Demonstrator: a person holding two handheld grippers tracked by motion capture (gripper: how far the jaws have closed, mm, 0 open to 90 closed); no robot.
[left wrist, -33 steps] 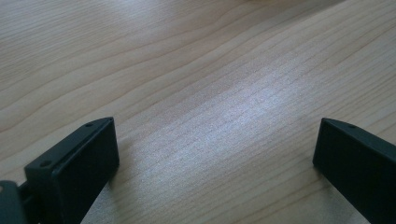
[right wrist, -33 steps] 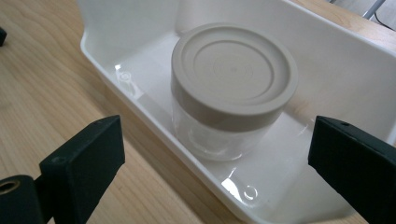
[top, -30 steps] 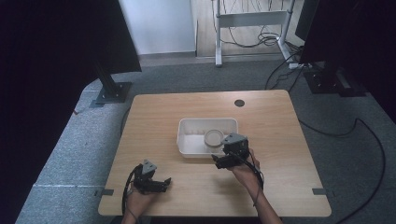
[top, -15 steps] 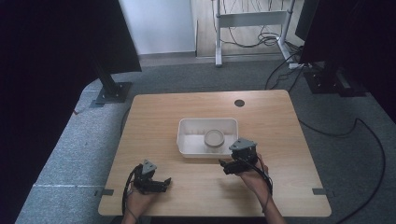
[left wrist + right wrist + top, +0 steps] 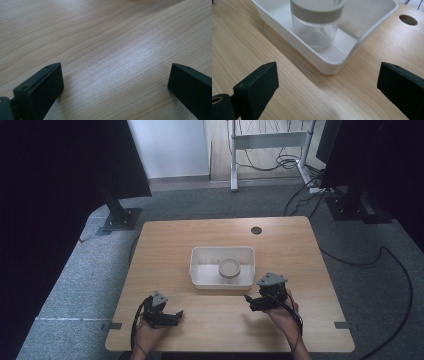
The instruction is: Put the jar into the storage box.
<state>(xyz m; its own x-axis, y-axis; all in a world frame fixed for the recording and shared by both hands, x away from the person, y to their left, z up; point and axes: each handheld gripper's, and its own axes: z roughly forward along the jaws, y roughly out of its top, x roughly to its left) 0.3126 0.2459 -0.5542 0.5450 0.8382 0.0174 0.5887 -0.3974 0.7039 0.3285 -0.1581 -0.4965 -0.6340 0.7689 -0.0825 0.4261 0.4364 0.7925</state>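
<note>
Seemingly done — the jar (image 5: 317,21) stands lidded in the tray (image 5: 200,270), while both grippers, left (image 5: 167,317) and right (image 5: 257,302), rest near the counter (image 5: 170,245) edge, jaws spread and empty.

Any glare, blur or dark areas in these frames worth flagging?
High view: sides very dark, wooden table evenly lit. Left gripper view: pale sheen across the wood grain, black fingers soft. Right gripper view: clear glass jar with grey lid cropped at the top, white plastic tray casts a soft shadow.

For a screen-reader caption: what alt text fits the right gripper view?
A clear glass jar with a grey lid stands in a white tray on a wooden table. The open right tongs frame the near tray corner.
</note>
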